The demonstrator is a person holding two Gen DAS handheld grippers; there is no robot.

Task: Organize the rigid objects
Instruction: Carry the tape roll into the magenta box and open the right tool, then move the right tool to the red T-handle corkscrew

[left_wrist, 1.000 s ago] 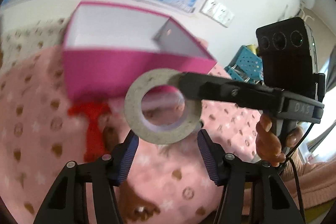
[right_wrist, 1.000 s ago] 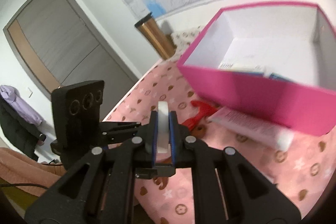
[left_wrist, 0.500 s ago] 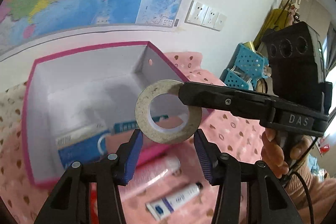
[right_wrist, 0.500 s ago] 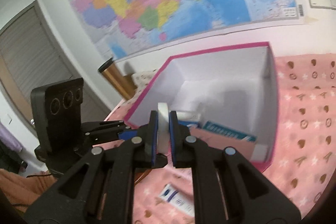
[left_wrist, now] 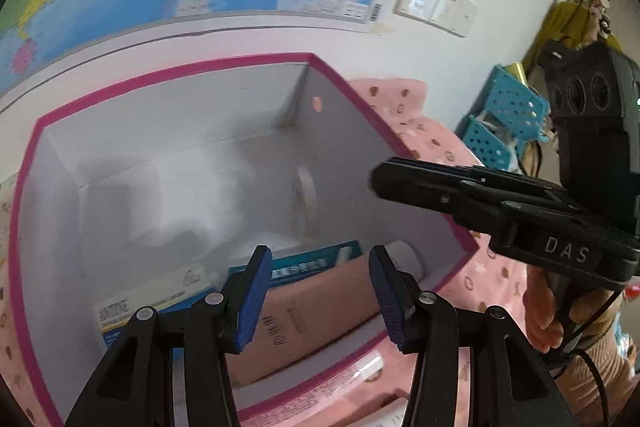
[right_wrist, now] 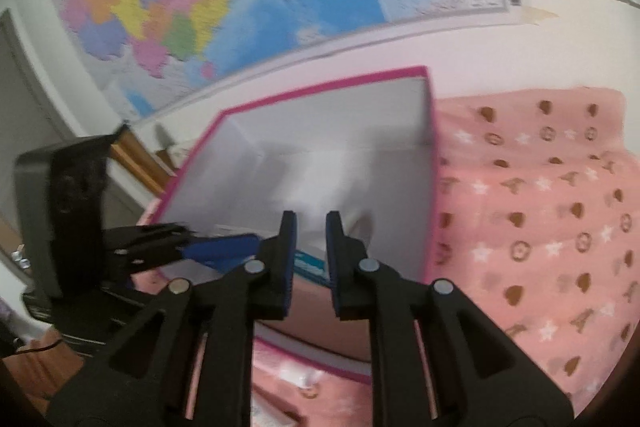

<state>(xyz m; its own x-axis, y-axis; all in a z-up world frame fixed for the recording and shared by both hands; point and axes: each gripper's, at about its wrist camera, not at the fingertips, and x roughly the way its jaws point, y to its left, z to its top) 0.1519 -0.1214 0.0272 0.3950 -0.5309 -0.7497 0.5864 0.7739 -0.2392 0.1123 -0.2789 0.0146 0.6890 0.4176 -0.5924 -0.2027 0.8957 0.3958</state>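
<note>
Tape roll stands blurred on edge inside the pink box, by its right wall at mid-frame of the left view, clear of both claws. Right gripper is at lower centre of its view, jaws opening, nothing between them. Left gripper is partly open and empty at bottom centre, over a blue-white carton and a pink tube in the box.

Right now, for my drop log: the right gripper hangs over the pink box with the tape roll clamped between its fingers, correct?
No. The right gripper hangs over the pink box, but its jaws are opening with nothing between them, per the right wrist view; the tape roll is inside the box.
</note>
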